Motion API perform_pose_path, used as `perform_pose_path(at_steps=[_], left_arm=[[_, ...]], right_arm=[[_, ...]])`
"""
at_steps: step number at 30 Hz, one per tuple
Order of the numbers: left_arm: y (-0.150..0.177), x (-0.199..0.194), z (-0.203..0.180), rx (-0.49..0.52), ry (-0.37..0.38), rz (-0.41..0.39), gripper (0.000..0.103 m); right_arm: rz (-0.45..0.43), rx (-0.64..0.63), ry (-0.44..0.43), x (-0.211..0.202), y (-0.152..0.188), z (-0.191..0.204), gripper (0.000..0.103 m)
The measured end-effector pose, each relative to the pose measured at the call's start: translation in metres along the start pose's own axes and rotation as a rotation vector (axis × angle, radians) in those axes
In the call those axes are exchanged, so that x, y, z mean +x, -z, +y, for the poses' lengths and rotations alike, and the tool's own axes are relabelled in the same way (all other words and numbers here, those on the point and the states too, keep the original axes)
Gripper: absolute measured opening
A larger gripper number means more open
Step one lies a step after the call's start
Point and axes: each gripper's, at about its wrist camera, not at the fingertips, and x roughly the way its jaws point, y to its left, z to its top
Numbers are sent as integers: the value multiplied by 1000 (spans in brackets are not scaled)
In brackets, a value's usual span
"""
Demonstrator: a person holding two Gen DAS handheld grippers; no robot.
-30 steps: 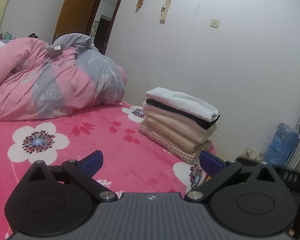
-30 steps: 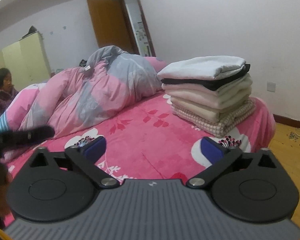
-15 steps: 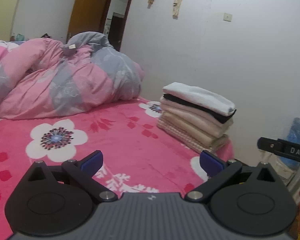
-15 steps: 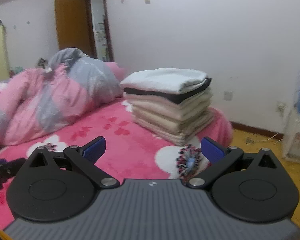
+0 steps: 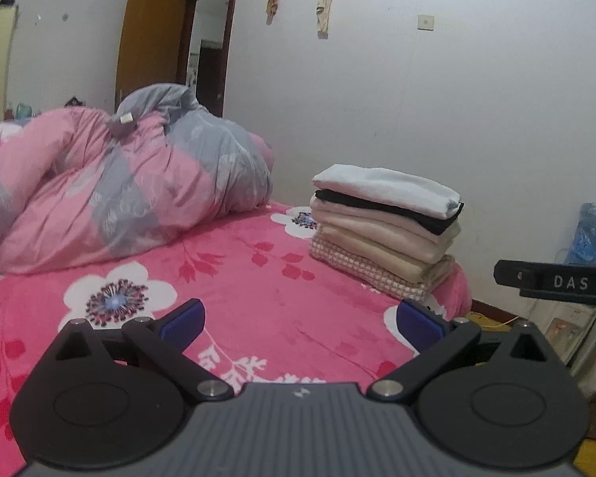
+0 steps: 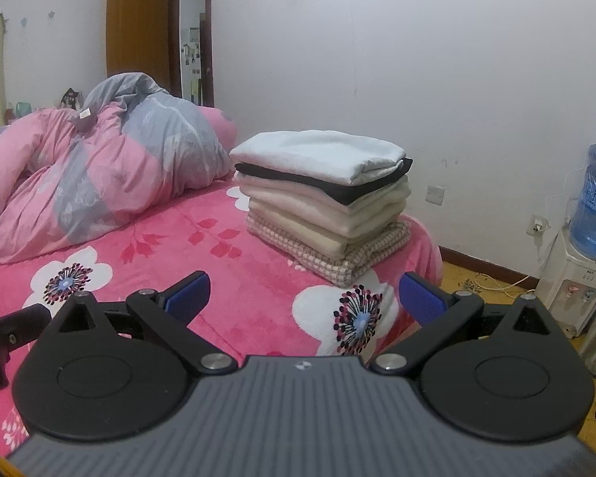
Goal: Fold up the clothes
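The pink bed point(image 5: 258, 290) is bare and flat in front of both tools, so there is lots of room to pass there. The stack point(image 6: 326, 198) sits at the bed's far corner and blocks that side. The big quilt point(image 5: 119, 190) is heaped on the left, well apart from the stack

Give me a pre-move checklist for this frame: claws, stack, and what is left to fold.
1. Left claw open and empty: ok.
2. Right claw open and empty: ok.
3. Stack of folded clothes sits level near the bed corner: ok.
4. Unfolded garment within reach: not ok, none shows on the bed.
5. Duvet clear of the stack: ok, apart.
6. Claws clear of each other: ok, side by side.
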Motion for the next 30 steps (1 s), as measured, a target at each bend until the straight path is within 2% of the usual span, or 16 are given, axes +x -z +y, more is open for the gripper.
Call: perform_pose_path(at_steps=[5, 12, 30], left_arm=[[2, -3, -7, 24, -35, -22, 103], [-2, -7, 2, -50, 9, -17, 103], [-5, 2, 7, -103, 9, 20, 103]], right_arm=[[2, -5, -2, -1, 0, 2, 102], [8, 0, -8, -2, 1, 1, 102], [22, -55, 38, -2, 4, 11, 102]])
